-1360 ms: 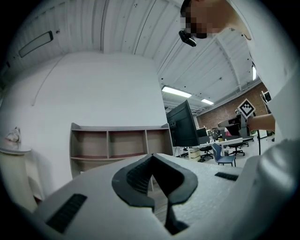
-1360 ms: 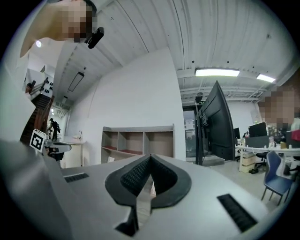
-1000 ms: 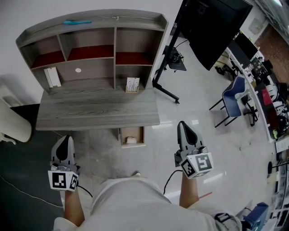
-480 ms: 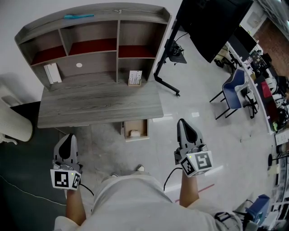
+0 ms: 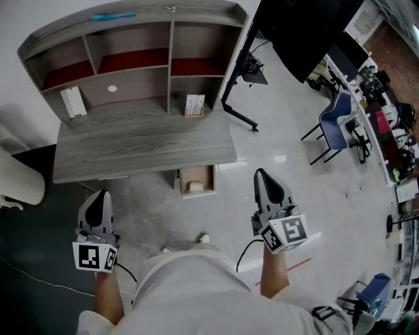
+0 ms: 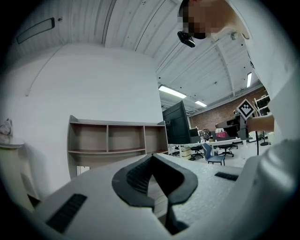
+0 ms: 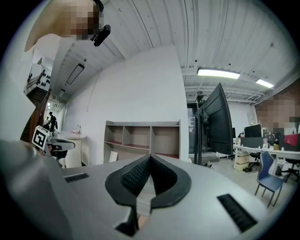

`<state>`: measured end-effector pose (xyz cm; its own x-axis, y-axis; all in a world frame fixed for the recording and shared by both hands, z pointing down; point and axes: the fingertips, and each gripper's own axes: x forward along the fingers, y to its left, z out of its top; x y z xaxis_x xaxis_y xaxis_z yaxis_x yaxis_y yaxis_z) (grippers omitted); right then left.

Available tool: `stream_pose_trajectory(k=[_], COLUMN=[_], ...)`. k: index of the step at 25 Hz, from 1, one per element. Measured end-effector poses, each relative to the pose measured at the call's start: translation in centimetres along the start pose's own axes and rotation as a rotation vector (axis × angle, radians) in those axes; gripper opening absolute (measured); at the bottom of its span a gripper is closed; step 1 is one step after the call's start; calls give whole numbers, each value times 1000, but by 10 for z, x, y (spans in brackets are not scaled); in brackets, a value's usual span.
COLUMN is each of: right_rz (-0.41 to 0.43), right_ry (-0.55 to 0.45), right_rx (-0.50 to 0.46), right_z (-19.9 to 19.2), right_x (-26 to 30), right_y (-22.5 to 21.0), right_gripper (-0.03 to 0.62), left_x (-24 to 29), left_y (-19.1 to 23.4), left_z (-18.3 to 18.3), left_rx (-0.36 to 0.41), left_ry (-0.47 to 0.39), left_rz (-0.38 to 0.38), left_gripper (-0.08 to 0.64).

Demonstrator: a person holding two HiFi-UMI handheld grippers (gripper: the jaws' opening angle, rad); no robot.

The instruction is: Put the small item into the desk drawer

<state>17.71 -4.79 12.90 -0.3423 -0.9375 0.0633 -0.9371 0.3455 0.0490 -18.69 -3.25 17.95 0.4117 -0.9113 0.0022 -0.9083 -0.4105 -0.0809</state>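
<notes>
The grey wooden desk (image 5: 144, 150) carries a shelf hutch (image 5: 131, 46). Below its front edge the drawer (image 5: 211, 181) stands pulled out, and a small white item (image 5: 194, 186) lies inside it. My left gripper (image 5: 99, 195) hovers over the floor short of the desk's left end, shut and holding nothing; its jaw tips meet in the left gripper view (image 6: 151, 157). My right gripper (image 5: 260, 174) is to the right of the drawer and apart from it, also shut and holding nothing, with the tips together in the right gripper view (image 7: 150, 157).
A small patterned box (image 5: 194, 105) stands at the back of the desktop and a white book (image 5: 73, 101) leans in the hutch. A teal pen (image 5: 112, 16) lies on top. A black screen on a stand (image 5: 294, 33) and a blue chair (image 5: 334, 127) are to the right.
The desk and its drawer have drifted a little toward the top of the head view. Both grippers keep their places in the picture and stay shut.
</notes>
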Motion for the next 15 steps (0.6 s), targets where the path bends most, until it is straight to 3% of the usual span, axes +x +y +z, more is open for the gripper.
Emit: stream_pose_trajectory(k=[15], right_rz=[9], right_ry=[17], right_rx=[-43], right_z=[-3], right_x=[-1], right_y=[10], right_gripper=[-3], left_x=[-3], left_y=[-3], left_z=[-7], left_rx=[-13], left_ry=[0], left_rz=[-13], left_gripper=[6])
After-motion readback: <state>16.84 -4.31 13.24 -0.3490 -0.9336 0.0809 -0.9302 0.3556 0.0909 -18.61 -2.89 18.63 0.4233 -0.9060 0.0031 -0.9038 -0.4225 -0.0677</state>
